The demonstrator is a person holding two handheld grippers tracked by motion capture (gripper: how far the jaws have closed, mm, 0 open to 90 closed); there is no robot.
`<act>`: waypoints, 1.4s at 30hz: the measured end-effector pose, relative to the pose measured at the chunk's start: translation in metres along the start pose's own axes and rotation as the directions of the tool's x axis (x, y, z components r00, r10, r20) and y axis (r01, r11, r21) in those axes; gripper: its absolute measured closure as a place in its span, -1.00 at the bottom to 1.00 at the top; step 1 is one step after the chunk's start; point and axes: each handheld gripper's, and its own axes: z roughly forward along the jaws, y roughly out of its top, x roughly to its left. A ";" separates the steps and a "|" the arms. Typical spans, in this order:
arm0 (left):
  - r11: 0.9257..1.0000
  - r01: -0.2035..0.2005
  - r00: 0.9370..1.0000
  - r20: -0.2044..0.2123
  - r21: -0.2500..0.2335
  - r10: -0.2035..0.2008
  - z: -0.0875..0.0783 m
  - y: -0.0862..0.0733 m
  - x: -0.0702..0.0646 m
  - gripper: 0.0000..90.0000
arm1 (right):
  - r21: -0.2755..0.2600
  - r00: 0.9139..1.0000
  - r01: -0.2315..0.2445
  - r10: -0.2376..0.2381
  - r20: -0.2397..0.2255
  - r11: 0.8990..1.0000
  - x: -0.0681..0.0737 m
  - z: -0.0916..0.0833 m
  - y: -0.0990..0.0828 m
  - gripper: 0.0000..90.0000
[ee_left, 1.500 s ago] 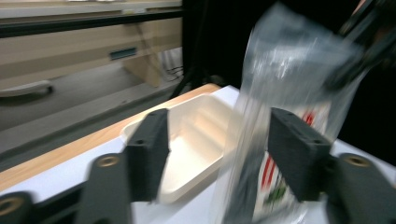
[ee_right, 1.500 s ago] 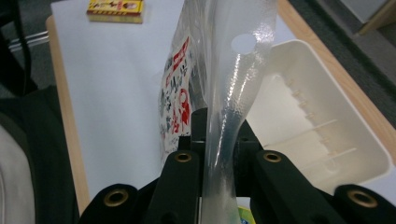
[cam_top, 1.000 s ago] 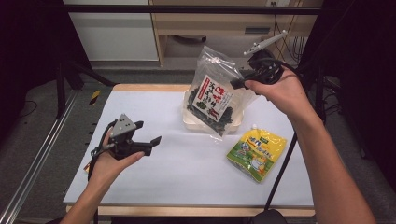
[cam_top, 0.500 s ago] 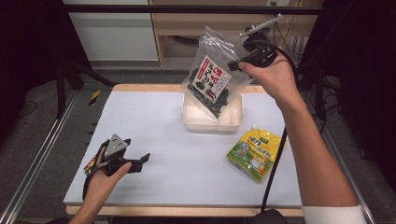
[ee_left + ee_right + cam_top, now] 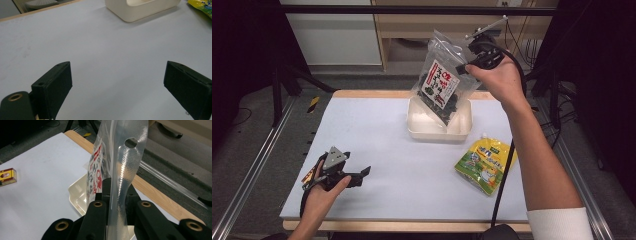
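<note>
Right gripper (image 5: 464,67) clenched on the edge of the clear bag (image 5: 443,85), held tilted above the cream tray (image 5: 439,131). Left gripper (image 5: 364,175) low over the table (image 5: 402,170), jaws just opened wide, nothing between.

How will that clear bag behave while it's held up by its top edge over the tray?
The bag looks floppy: it hangs tilted from the right gripper, pinched at its top strip. Its dark contents sit low, so it will probably swing. The glossy film may be slippery, so a light pinch could let it slide toward the tray.
</note>
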 end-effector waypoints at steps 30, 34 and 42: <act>1.000 0.014 0.999 0.029 0.006 -0.015 0.003 0.000 0.000 -0.83 | 0.054 0.991 -0.104 0.108 -0.076 0.993 -0.023 0.062 -0.017 0.84; 1.000 0.012 1.000 0.026 0.003 -0.012 0.002 0.001 0.000 -0.83 | 0.077 0.990 -0.103 0.109 -0.091 0.992 -0.018 0.077 -0.023 0.83; 1.000 0.011 1.000 0.029 0.008 -0.012 0.003 0.000 0.000 -0.83 | 0.105 0.989 -0.104 0.114 -0.098 0.989 -0.013 0.097 -0.031 0.81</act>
